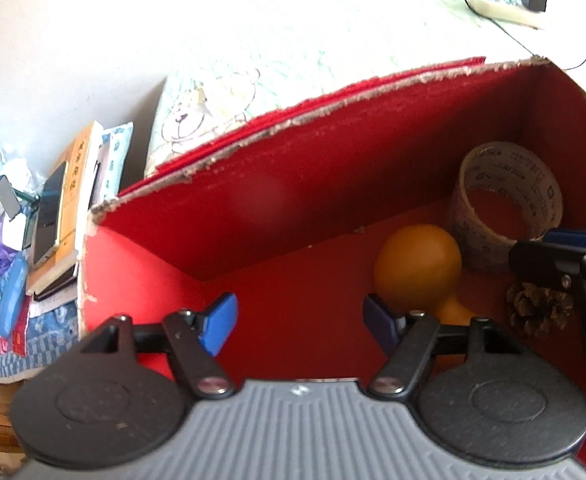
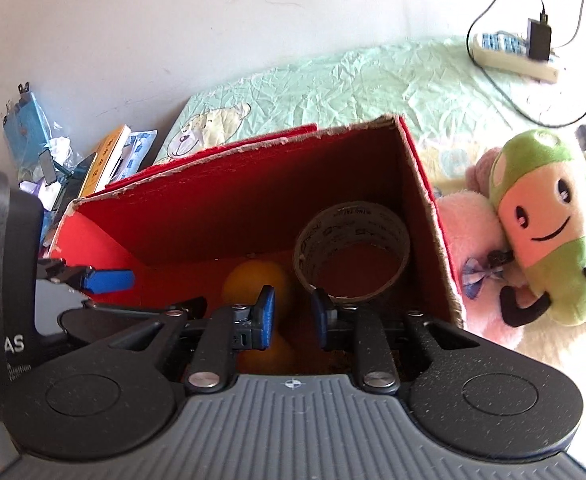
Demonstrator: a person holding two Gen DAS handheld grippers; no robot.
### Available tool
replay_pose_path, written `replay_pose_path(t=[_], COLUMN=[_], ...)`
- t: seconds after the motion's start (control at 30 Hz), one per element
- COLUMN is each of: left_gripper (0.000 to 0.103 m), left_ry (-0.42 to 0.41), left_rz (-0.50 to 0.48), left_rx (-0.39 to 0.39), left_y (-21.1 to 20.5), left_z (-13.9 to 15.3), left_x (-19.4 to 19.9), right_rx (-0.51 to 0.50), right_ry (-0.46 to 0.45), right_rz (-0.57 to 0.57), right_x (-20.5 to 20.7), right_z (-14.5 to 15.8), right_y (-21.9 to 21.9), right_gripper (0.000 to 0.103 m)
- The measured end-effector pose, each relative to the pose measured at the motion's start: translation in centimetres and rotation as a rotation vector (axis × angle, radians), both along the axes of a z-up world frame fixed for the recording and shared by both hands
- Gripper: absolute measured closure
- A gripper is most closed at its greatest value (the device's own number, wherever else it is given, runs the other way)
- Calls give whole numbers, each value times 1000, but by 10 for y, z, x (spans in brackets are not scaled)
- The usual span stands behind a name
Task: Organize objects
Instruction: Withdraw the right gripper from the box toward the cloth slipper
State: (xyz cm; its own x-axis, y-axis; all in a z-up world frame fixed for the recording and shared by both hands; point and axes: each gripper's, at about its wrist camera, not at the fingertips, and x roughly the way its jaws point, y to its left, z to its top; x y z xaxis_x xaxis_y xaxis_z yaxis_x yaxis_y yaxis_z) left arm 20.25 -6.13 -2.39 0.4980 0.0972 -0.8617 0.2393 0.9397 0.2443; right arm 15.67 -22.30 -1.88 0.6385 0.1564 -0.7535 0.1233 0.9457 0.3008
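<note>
Blue-padded left gripper [image 1: 299, 322], spread wide and empty, and right gripper [image 2: 292, 318], narrowly parted and empty, hover inside a ragged-edged red cardboard box [image 2: 229, 204] holding a tape roll [image 2: 351, 250], orange gourd-shaped toy [image 1: 419, 266] and half-hidden pinecone [image 1: 539, 312]; a green plush toy [image 2: 545, 232] lies outside.

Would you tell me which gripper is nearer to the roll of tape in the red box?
Right. The right gripper sits just in front of the tape roll, one fingertip near its rim. The left gripper hangs farther left, beside the orange.
</note>
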Motion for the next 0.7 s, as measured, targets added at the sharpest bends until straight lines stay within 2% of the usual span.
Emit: replay_pose_path(t=[0.23,0.33,0.43,0.63,0.7], left_gripper=[29,26,23,22,18], left_ry=[-14,-31,-42,-72,-82], left_rz=[43,58,76,117,134], left_rx=[-28,-35,-38,-21,-25], left_y=[21,33,30,21,21], left_z=[20,27,28,30,35], left_x=[-6,-14,-20,-30,-34], right_rx=[-31,-51,-72,-85,-91], right_ry=[-28,-30,-33,-56,-67], right_rz=[-24,-25,-21,-2,7], right_x=[-12,-15,-19,-28,-32], right_z=[9,11,15,22,25], right_y=[0,1,3,4,4], right_gripper=[73,71,65,65,65])
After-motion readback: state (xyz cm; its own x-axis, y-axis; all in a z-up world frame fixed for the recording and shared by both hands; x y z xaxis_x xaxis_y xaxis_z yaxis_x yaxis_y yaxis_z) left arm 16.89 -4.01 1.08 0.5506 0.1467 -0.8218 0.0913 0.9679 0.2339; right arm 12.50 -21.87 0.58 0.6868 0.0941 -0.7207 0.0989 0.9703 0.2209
